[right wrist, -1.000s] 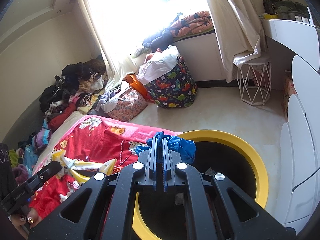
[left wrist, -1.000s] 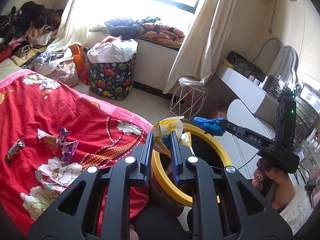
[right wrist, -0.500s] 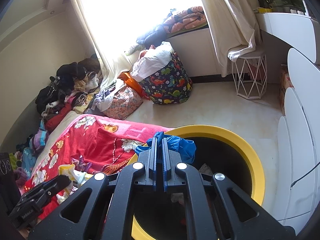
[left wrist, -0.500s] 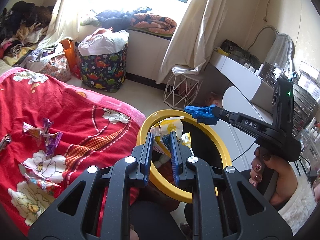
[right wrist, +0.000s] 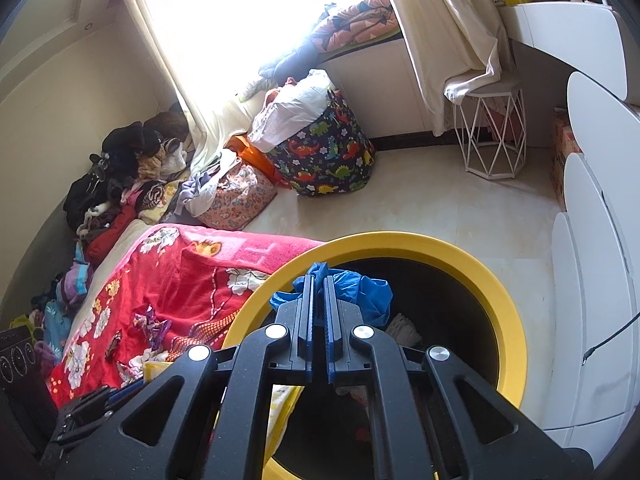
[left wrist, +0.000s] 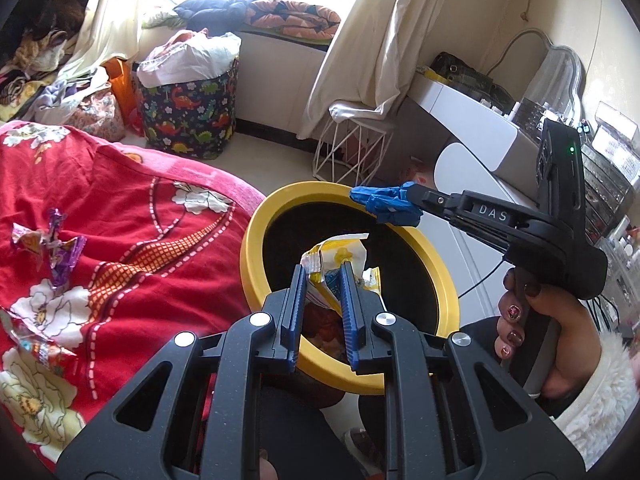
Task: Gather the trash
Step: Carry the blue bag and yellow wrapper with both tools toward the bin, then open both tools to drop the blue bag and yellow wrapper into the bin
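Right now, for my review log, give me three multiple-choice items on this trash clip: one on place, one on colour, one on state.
1. Where is the yellow wrapper?
A. on the bed
B. above the bin's opening
C. on the floor

2. What colour is the bin's rim?
A. yellow
B. green
C. white

3. What state is the right tool in?
A. wide open
B. shut on nothing
C. shut on the blue scrap

Key: 1 B, the left tool holds it over the black opening; 2 A, a yellow ring circles the opening; 3 C, blue material bunches at its closed tips.
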`<act>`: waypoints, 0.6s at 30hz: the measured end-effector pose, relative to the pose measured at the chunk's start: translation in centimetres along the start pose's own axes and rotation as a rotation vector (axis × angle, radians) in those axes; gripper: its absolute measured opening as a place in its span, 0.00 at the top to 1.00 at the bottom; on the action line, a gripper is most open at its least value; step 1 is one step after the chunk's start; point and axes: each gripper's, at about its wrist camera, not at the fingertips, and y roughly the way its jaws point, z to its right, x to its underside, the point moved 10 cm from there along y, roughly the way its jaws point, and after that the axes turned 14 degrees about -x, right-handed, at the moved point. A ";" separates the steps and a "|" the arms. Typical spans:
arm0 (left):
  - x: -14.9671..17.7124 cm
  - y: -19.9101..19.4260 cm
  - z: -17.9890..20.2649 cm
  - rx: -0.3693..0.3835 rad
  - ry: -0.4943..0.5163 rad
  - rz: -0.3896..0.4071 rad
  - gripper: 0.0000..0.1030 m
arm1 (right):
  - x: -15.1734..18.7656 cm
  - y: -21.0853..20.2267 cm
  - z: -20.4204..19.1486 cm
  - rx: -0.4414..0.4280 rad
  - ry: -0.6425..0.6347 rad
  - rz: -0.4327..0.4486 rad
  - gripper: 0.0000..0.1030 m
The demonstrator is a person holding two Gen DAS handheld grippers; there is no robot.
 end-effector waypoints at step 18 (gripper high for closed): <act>-0.3 0.2 -1.9 -0.048 -0.077 0.027 0.11 | 0.7 0.4 1.3 0.013 0.068 -0.014 0.38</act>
